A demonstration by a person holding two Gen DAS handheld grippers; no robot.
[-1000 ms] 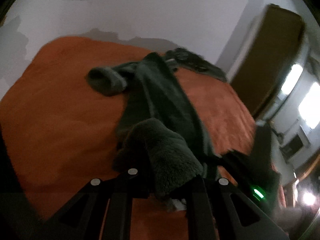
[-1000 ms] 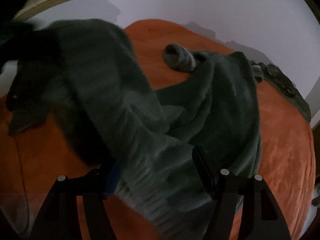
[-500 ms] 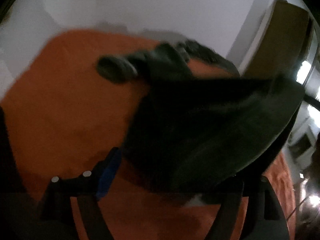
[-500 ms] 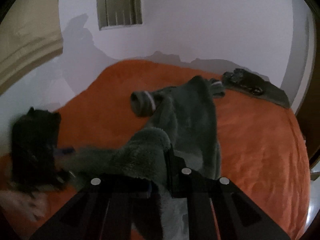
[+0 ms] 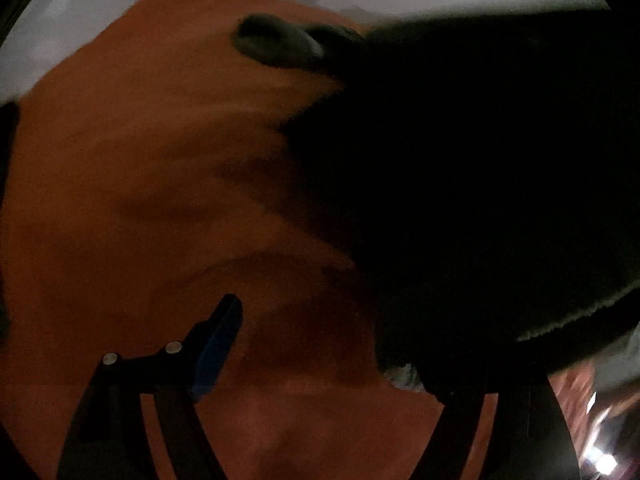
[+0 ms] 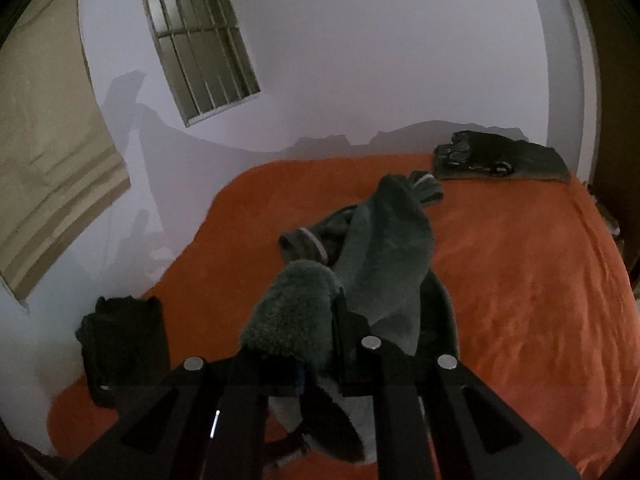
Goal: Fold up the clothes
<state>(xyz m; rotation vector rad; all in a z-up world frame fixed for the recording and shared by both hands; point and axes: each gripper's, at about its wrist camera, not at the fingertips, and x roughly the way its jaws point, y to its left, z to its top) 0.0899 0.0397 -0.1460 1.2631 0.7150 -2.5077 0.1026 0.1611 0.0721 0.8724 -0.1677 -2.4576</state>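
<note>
A dark grey-green fleece garment (image 6: 388, 248) lies stretched along the orange bedspread (image 6: 520, 300). My right gripper (image 6: 334, 320) is shut on a bunched fluffy end of it (image 6: 296, 312), lifted above the bed. In the left wrist view my left gripper (image 5: 332, 344) stands open low over the bedspread (image 5: 140, 200), and its blue pad (image 5: 216, 344) is bare. The lifted fleece (image 5: 480, 180) hangs as a dark mass on the right and hides the right finger's tip. A sleeve cuff (image 5: 276, 46) lies at the far end.
A folded pile of dark clothes (image 6: 500, 156) sits at the bed's far right corner. A barred window (image 6: 196, 40) and a beige blind (image 6: 48, 140) are on the wall. The left hand-held device's dark body (image 6: 120, 344) hovers at the bed's left edge.
My left gripper let go of the fleece, opened wide and sank toward the bed. My right gripper closed on the fleece's end and rose with it, so the cloth now hangs over the left view.
</note>
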